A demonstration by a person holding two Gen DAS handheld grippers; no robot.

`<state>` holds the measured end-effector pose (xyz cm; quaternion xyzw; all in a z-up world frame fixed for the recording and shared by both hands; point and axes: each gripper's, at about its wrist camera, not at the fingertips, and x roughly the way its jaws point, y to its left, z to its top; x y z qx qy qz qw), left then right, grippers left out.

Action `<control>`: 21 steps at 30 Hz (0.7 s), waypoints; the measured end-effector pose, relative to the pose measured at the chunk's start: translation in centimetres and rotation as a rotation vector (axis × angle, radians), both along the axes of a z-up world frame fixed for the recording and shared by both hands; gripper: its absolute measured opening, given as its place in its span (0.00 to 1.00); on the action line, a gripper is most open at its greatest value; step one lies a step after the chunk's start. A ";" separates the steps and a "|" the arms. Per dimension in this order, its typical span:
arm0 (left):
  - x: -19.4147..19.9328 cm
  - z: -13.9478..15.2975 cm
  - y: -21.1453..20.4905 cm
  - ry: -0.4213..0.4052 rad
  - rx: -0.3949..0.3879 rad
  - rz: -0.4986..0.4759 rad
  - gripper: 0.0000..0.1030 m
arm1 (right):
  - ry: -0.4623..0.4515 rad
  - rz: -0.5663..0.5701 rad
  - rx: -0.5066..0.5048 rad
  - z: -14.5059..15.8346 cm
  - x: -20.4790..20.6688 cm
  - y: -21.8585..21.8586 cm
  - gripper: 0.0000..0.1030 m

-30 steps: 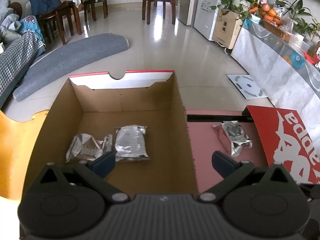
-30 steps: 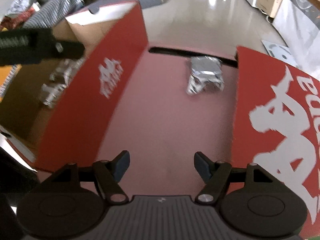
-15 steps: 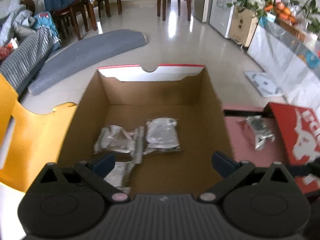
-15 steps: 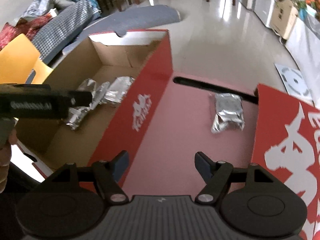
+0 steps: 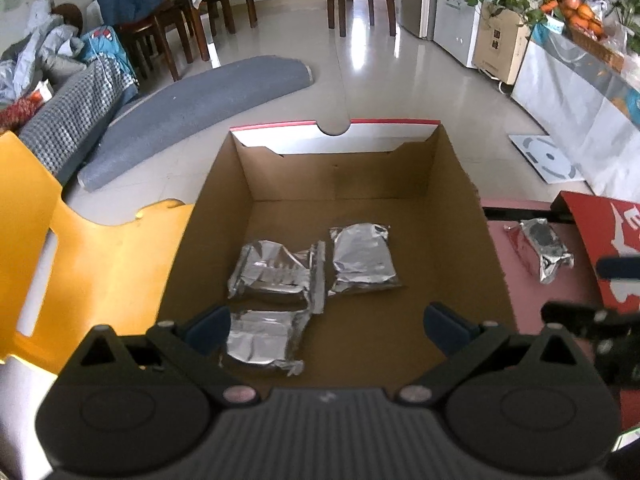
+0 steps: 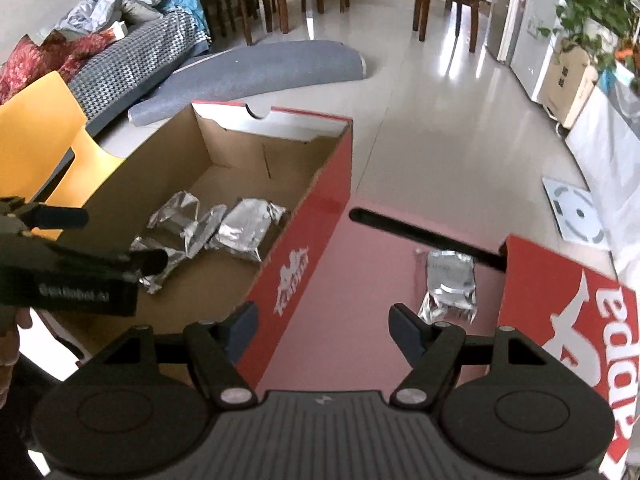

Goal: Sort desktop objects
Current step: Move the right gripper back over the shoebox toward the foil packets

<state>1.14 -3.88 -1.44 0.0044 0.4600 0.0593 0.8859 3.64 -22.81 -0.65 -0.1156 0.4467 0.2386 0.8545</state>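
Note:
An open cardboard shoe box (image 5: 448, 184) (image 6: 316, 216), red outside, holds three silver foil pouches (image 5: 362, 258) (image 6: 248, 232) on its floor. A fourth foil pouch (image 5: 544, 246) (image 6: 450, 286) lies on the pinkish-red table (image 6: 360, 300) to the box's right. My left gripper (image 5: 328, 326) hovers open over the box's near end, with nothing between its fingers. My right gripper (image 6: 322, 322) is open and empty above the table between the box's red side and the lone pouch. The left gripper also shows at the left edge of the right wrist view.
The red box lid (image 6: 580, 320) (image 5: 600, 248) with a white logo stands right of the lone pouch. A yellow chair (image 5: 80, 260) is left of the box. Beyond lie a tiled floor, a rolled grey mat (image 5: 192, 112), wooden chairs and a cloth-covered side table (image 5: 580, 92).
The left gripper's view shifted left, centring over the box, and a third pouch came into sight. The right gripper rose and drew back from the lone pouch, showing more of the box interior.

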 end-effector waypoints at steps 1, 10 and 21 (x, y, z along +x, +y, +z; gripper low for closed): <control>-0.1 0.1 0.1 0.003 0.003 -0.003 1.00 | 0.001 0.004 -0.001 0.4 0.2 0.2 0.69; 0.4 -0.3 1.6 0.055 0.101 -0.046 1.00 | -0.042 0.163 0.003 2.0 2.2 4.0 0.69; 0.4 -1.7 3.6 0.095 0.118 -0.069 1.00 | -0.008 0.300 0.033 -0.7 4.0 8.8 0.69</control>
